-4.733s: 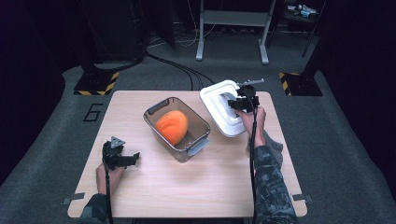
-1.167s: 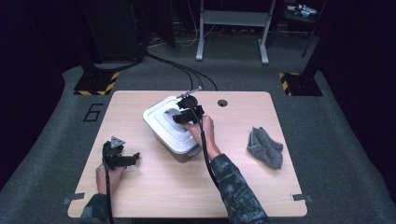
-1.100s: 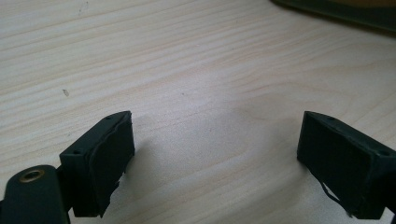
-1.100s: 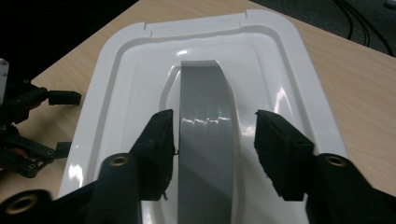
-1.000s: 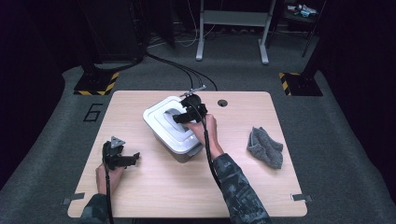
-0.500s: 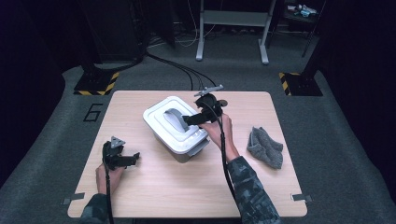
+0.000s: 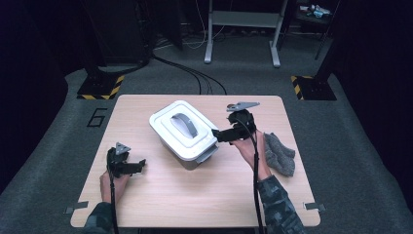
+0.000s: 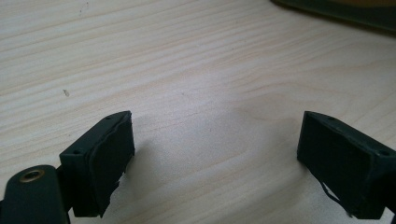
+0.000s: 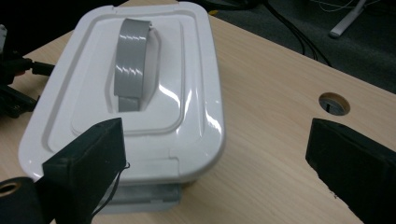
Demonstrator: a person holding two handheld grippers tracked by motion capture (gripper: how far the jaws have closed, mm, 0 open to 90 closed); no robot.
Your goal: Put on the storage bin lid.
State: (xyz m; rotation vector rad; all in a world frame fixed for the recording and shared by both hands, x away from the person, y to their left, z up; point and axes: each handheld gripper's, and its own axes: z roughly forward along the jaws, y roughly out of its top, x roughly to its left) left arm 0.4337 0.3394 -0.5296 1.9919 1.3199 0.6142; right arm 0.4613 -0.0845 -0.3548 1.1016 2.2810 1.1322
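Left gripper: we see its two black fingers spread wide, nothing between them.
Table: we see pale wood grain under and beyond the fingers, with a small dark speck toward the left.
Container: we see only a dark edge at the top right corner.

One readable mark: digit "6" painted on grey floor, left of counter.
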